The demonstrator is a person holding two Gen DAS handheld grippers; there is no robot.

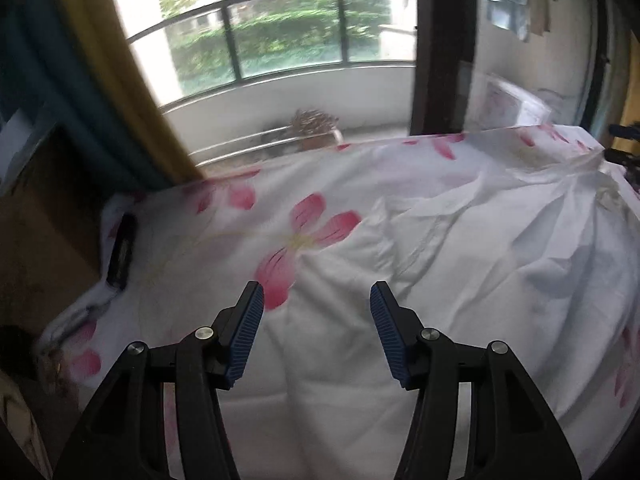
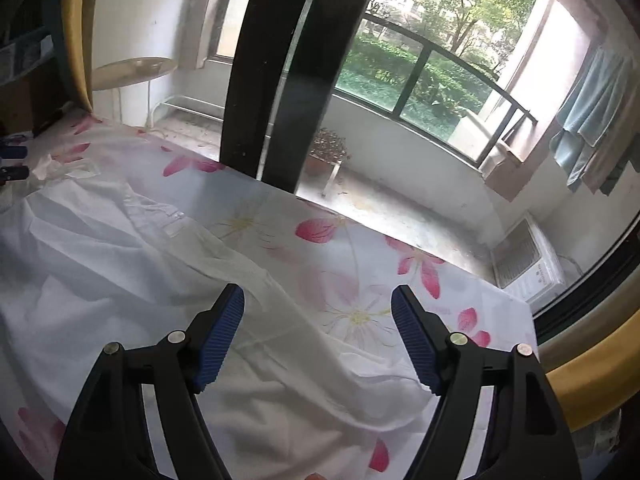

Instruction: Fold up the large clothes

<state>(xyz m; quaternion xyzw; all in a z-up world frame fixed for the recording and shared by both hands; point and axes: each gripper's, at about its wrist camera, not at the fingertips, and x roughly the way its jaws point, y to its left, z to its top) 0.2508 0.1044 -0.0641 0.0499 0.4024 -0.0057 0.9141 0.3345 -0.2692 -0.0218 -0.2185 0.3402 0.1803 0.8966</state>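
A large white shirt [image 1: 460, 248] lies spread and wrinkled on a bed with a white sheet printed with pink flowers [image 1: 224, 240]. My left gripper [image 1: 316, 296] is open and empty, hovering over the shirt's edge near a pink flower. In the right wrist view the same shirt [image 2: 120, 248] stretches from the left to the bottom middle. My right gripper [image 2: 318, 300] is open and empty above the shirt's edge, its left finger [image 2: 224, 324] over the cloth. The other gripper's tips [image 2: 12, 160] show at the far left.
A dark phone-like object [image 1: 122, 252] lies at the bed's left edge. Behind the bed are a dark door frame [image 2: 276, 80], a balcony with a railing, a potted plant [image 2: 328, 152], an air-conditioner unit [image 2: 524, 264] and hanging towels [image 2: 592, 120]. Yellow and teal curtains [image 1: 100, 80] hang left.
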